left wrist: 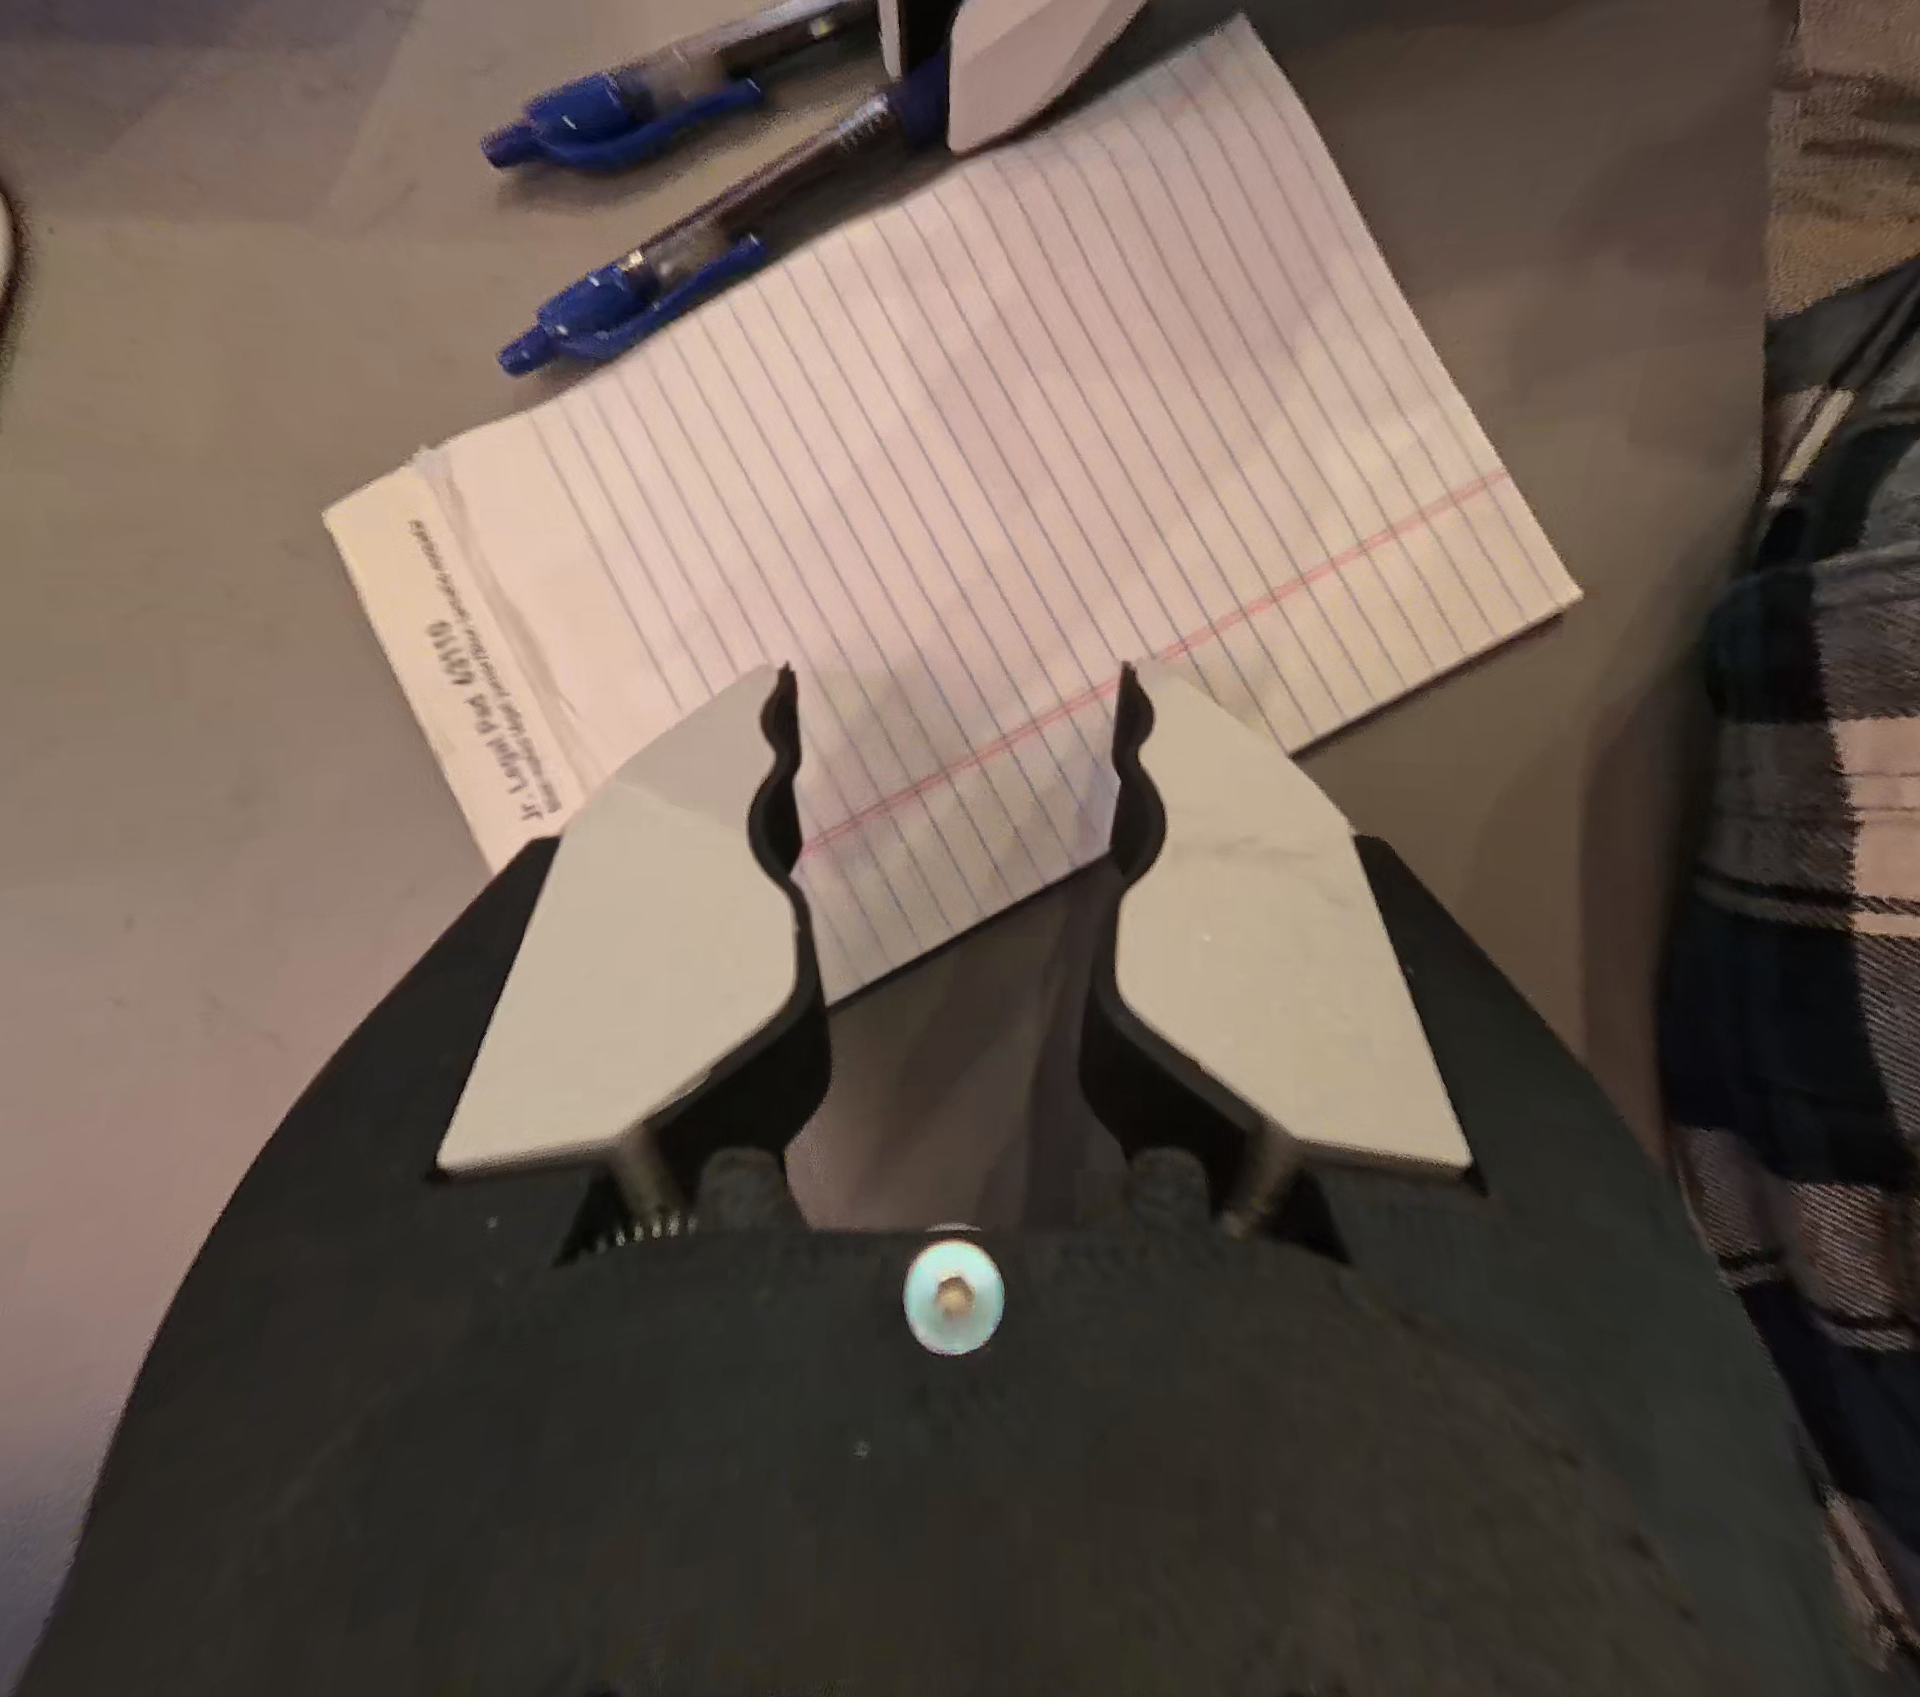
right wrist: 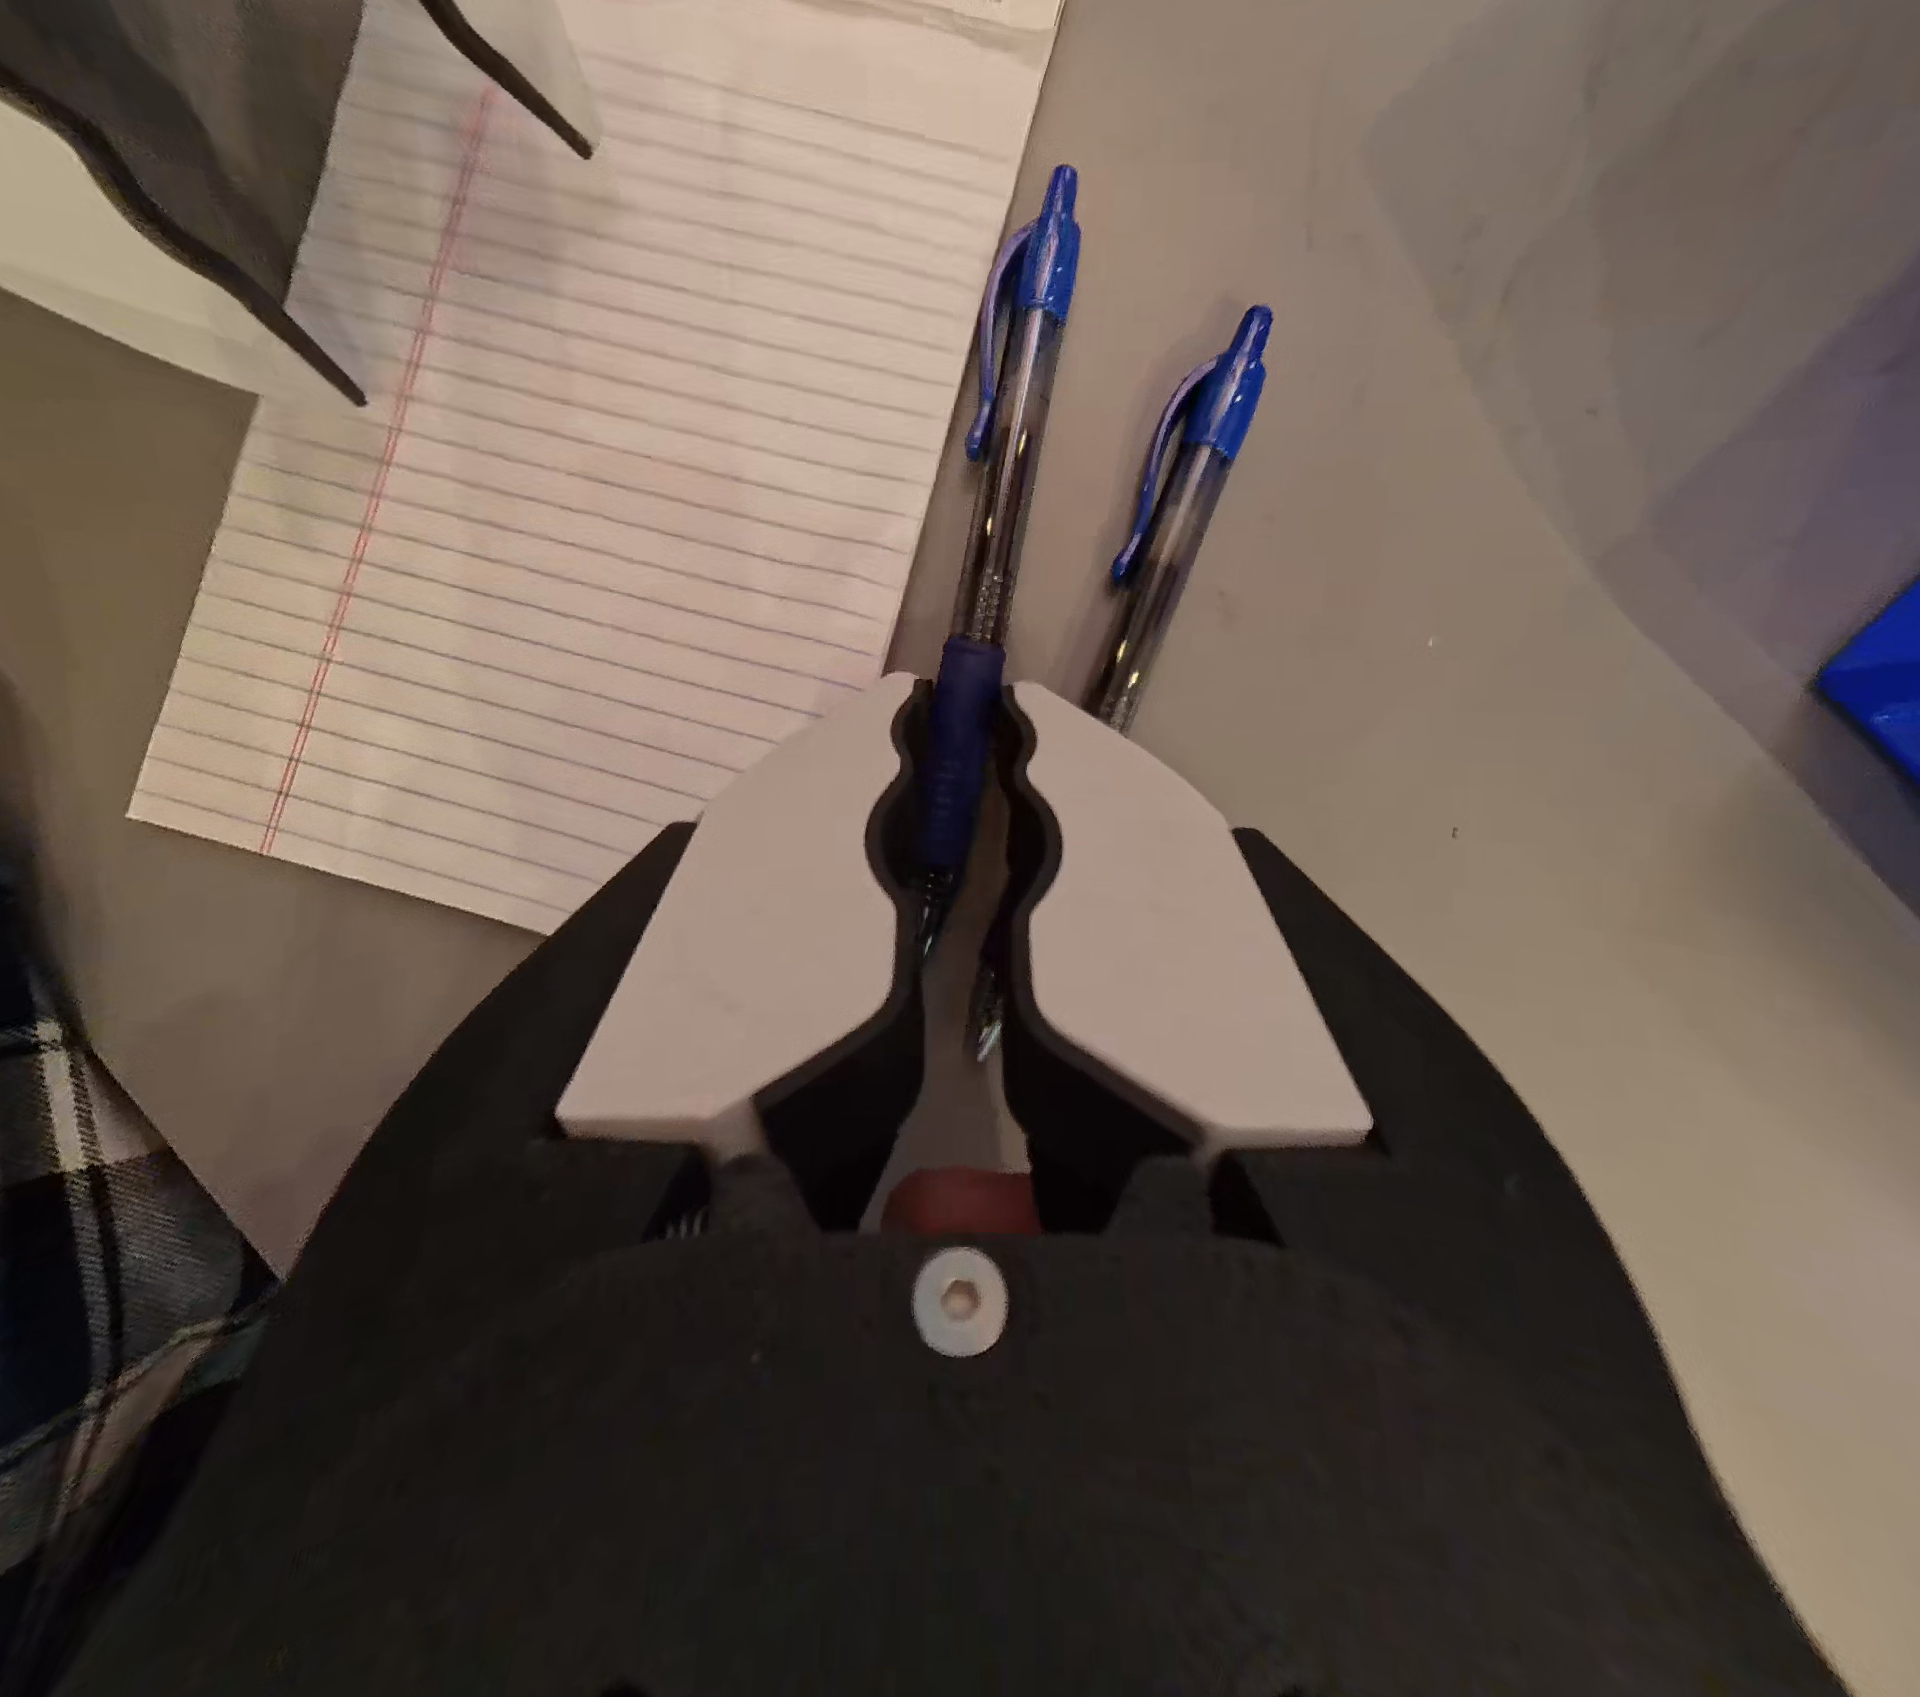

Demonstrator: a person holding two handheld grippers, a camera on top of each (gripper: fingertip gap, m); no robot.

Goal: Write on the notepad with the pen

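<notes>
- Step in hand: picking up the pen. My right gripper (right wrist: 961,697) sits closed around the dark-blue rubber grip of the clear-barrelled blue click pen (right wrist: 1013,442); both pads look pressed against that sleeve.
- The pen lies on the grey tabletop (right wrist: 1455,297), just beside the right long edge of the white lined notepad (right wrist: 623,400), roughly parallel to that edge. Its tip points back toward my wrist, its blue clicker away.
- It does not look lifted yet, judging from the left wrist view.
- A second identical blue click pen (right wrist: 1195,452) lies on the side of the first pen away from the notepad, close by but apart. I leave it alone.
- My left gripper (left wrist: 956,691) hangs spread wide over the margin side of the notepad, nothing between its fingers. I cannot tell if it touches the paper.
- The page shows no ink, so writing hasn't started.
- Next, in my judgement: lift the pen clear, swing the tip down over the notepad, and bring the left gripper down to pin the notepad.
- Risk: the pen may roll in the grasp while being tilted.
</notes>
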